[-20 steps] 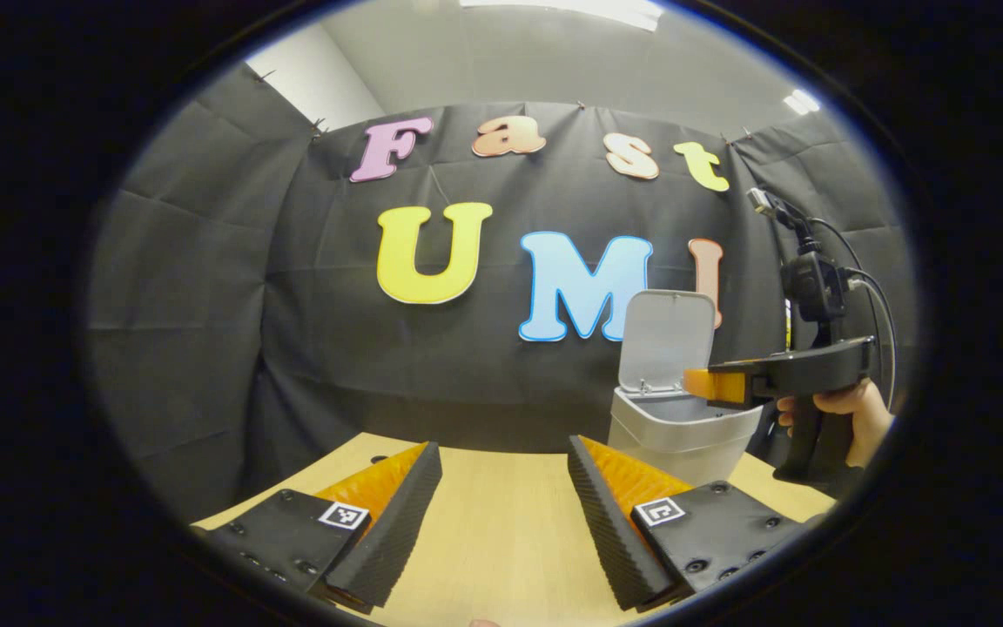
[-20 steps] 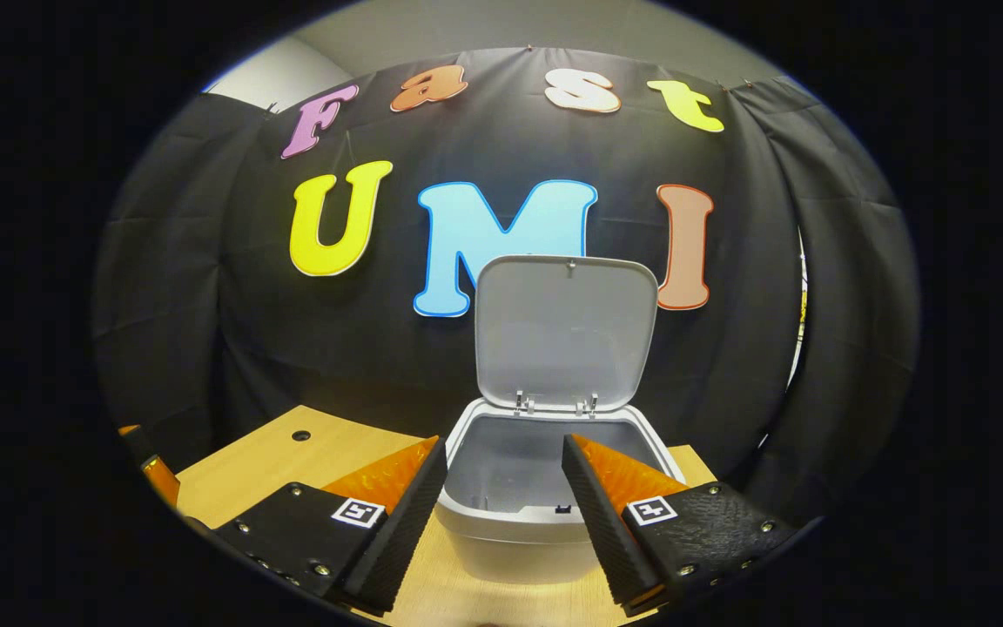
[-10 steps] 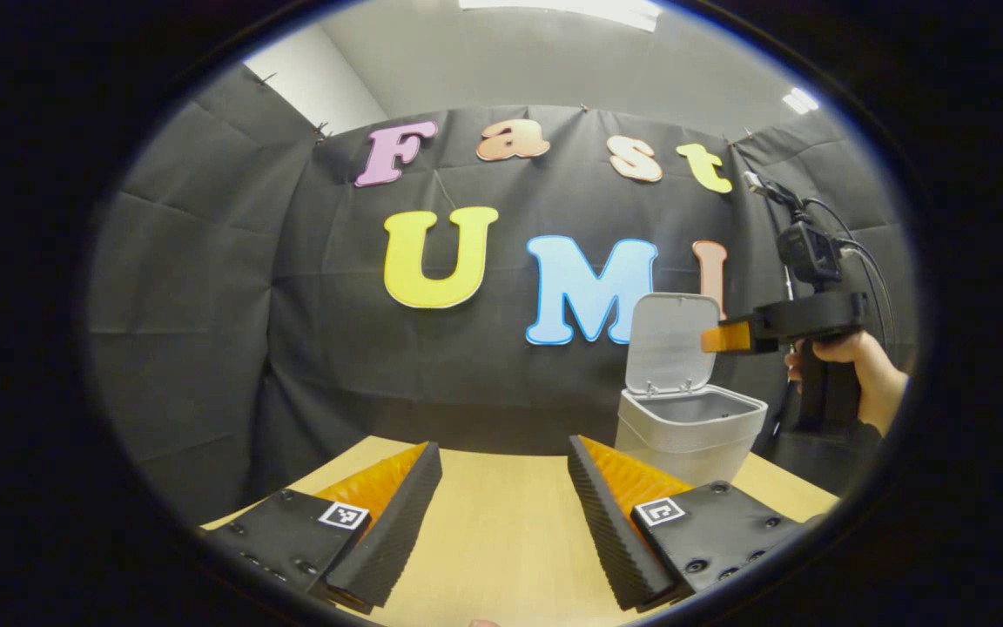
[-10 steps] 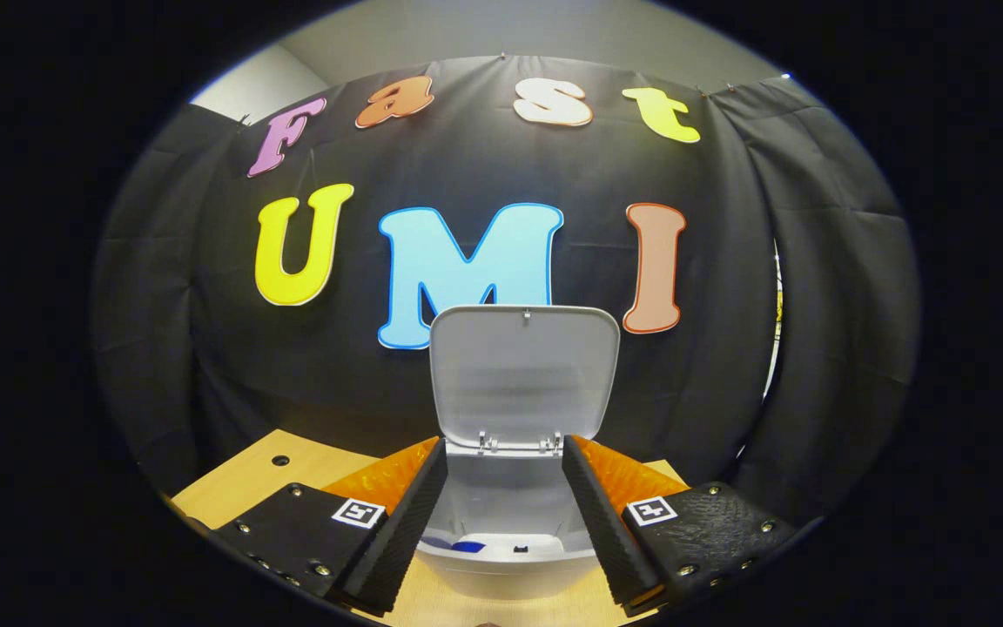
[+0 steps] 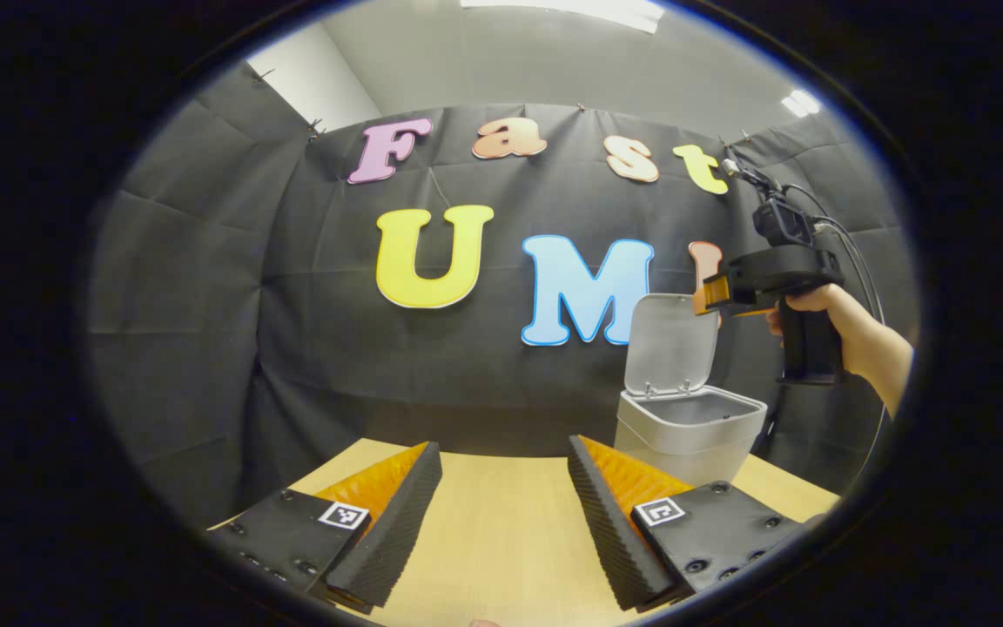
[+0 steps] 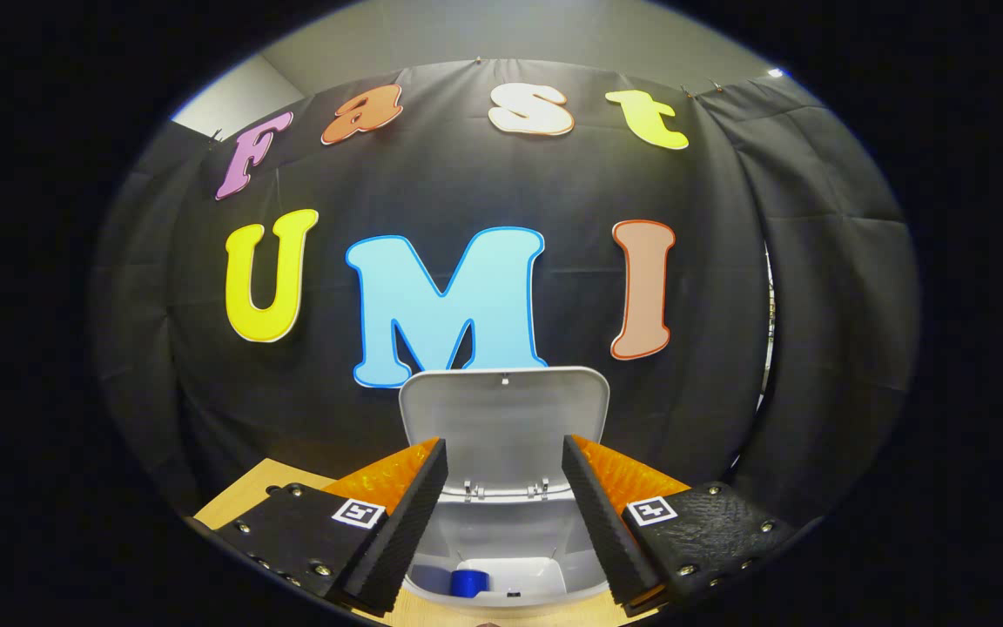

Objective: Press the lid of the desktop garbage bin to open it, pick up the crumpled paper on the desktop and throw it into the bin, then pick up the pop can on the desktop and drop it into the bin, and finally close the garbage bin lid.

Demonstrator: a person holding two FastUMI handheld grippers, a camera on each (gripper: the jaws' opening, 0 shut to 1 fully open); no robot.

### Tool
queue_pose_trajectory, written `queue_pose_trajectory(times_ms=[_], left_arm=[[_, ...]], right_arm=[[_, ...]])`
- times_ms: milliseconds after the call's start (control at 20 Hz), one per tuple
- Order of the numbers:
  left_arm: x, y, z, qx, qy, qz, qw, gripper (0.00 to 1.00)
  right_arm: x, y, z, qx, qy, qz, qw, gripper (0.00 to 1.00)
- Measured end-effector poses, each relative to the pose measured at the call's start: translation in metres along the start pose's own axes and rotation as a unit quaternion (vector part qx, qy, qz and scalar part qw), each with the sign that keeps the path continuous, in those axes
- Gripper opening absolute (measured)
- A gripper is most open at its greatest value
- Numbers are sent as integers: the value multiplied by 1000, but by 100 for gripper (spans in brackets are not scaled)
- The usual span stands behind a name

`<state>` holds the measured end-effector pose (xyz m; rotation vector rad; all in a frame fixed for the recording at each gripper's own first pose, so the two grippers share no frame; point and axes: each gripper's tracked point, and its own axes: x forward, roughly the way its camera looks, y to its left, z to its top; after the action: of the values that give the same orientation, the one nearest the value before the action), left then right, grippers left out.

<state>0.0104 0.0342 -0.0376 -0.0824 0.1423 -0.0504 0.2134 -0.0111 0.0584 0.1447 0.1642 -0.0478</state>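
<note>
The bin [image 5: 689,431] stands on the light wooden desk [image 5: 501,531] against the black cloth wall, lid [image 6: 503,427] upright, a blue can [image 6: 469,582] inside. Right gripper [image 5: 710,294], held by a hand [image 5: 824,305], hovers above the bin, fingers spread and empty. Left gripper [image 5: 504,514] is low over bare desk, fingers likewise released.

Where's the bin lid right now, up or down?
Up: the lid stands raised behind the bin at the table's far right, with the right gripper by its top edge.
</note>
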Motion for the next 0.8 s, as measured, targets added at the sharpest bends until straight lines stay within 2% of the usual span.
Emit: queue_pose_trajectory(times_ms=[100, 500, 800], left_arm=[[8, 4, -1, -1, 2, -7, 1000, 95], [46, 1, 1, 4, 13, -39, 999, 95], [63, -7, 2, 0, 19, -37, 999, 96]], right_arm=[[7, -1, 8, -2, -6, -10, 1000, 86], [42, 0, 34, -12, -15, -30, 999, 86], [65, -1, 59, -21, -27, -35, 999, 86]])
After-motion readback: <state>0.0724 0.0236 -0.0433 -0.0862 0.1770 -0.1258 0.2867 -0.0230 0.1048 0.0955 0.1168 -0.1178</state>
